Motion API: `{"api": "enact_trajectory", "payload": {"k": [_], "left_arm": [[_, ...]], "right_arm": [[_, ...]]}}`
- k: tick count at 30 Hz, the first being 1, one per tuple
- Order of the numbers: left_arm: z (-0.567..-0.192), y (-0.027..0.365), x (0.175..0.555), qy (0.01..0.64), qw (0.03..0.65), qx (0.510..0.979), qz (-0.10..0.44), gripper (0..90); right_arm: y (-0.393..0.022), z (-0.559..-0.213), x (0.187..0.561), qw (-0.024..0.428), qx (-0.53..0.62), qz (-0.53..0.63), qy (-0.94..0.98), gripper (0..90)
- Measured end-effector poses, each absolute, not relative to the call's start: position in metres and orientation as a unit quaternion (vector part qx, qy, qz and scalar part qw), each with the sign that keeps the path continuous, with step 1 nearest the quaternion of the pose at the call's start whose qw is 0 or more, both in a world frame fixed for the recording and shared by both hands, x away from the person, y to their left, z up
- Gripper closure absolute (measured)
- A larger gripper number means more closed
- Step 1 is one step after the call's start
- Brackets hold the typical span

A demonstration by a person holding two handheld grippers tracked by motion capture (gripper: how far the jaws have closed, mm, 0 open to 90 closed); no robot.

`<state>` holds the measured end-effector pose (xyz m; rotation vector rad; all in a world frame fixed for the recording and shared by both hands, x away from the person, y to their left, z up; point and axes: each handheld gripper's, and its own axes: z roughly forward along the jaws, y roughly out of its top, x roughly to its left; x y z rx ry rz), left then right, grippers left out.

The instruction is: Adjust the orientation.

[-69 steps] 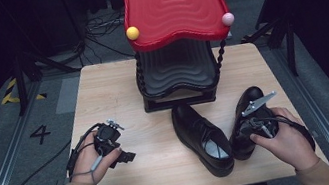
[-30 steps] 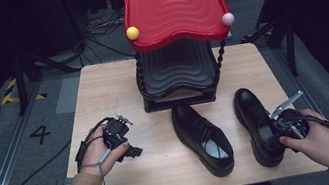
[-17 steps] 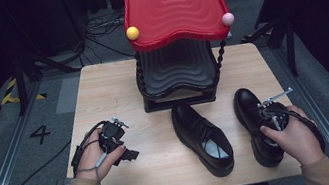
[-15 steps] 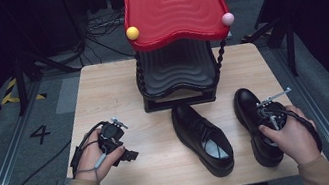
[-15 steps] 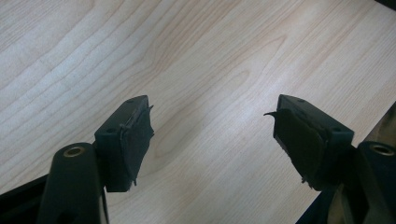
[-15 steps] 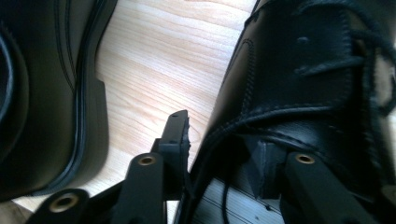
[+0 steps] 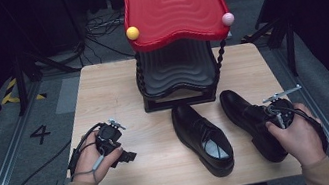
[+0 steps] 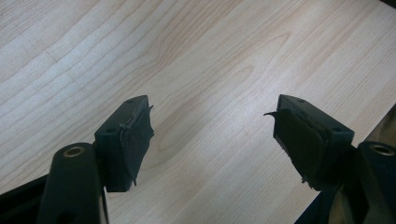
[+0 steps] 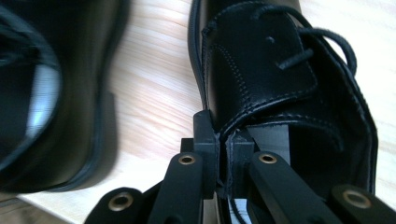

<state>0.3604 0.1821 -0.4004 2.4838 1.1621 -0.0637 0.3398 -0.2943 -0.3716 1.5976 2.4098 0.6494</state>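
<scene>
High view, right side: the right gripper (image 7: pixel 278 115) sits on the right shoe (image 7: pixel 251 121), which stands flat on the surface (image 7: pixel 112 96) just beside the left shoe (image 7: pixel 204 138). A couple of seconds ago this shoe was lifted and tilted close to the other; now it is set down, upright and a little apart, toe toward the rack (image 7: pixel 175 73).
High view, left side: the left gripper (image 7: pixel 109 139) hangs over bare wood, well apart from both shoes, in much the same place as before.
Left gripper view: jaws spread wide with nothing between them, only wood grain below.
Right gripper view: jaws closed on the inner side wall of the right shoe (image 9: pixel 280 88) at its opening, one jaw outside the leather, one inside; the left shoe (image 9: pixel 51 93) lies blurred at the left.
Meaning: the pair appears lined up before the black tiered rack under its red top (image 7: pixel 172 2); the shoe is placed but not yet released, so letting go seems the likely next step.
</scene>
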Motion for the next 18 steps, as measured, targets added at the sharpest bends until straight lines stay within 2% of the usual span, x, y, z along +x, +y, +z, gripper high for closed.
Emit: {"api": "enact_trajectory", "payload": {"k": [9,18], "left_arm": [[-0.401,0.181,0.36,0.415,0.198,0.888,-0.022,28.3],[-0.402,0.185,0.356,0.421,0.197,0.885,-0.019,28.3]], "right_arm": [[-0.27,-0.362,0.327,0.094,0.493,0.227,0.835,86.6],[-0.238,-0.388,0.345,0.118,0.451,0.219,0.857,86.1]]}}
